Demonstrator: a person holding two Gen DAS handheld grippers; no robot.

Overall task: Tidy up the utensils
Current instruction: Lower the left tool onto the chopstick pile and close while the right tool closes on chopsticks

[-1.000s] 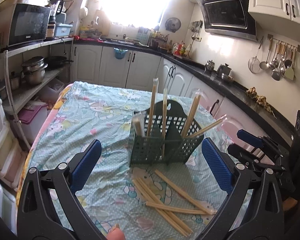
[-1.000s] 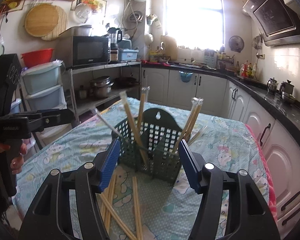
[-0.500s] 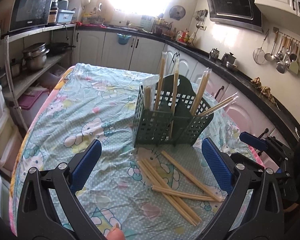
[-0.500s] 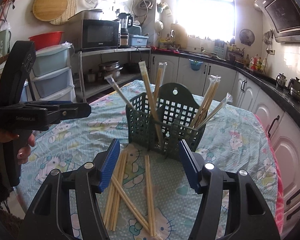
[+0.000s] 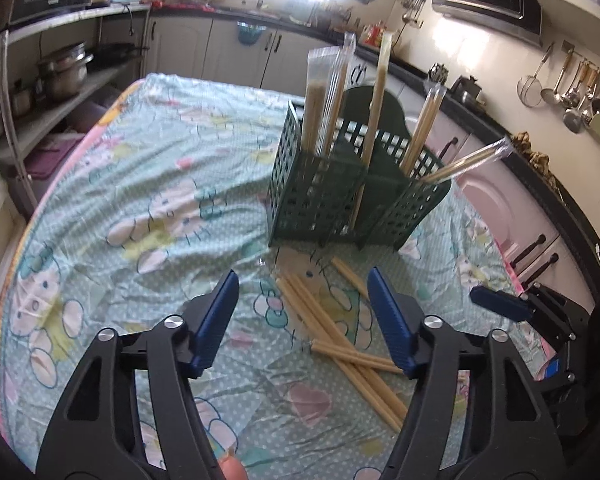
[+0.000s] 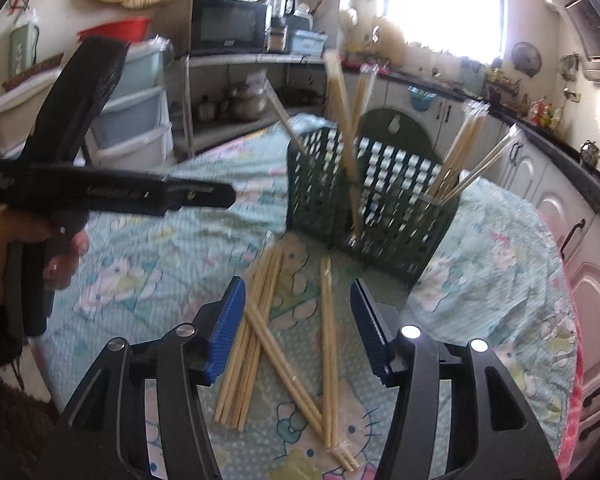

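While several wrapped chopstick pairs already stood in the green utensil basket (image 5: 342, 196), at least five as far as blur allowed, about four pairs of loose chopsticks (image 6: 260, 332) lay on the tablecloth (image 5: 148, 200) before it, so roughly half remained. Both the left gripper (image 5: 302, 322) and right gripper (image 6: 298, 330) were closing, jaws partly apart, gripping nothing.

Two black grippers, left (image 5: 302, 322) and right (image 6: 298, 326), with ribbed blue pads (image 5: 388, 320), silver screws and faint white lettering.
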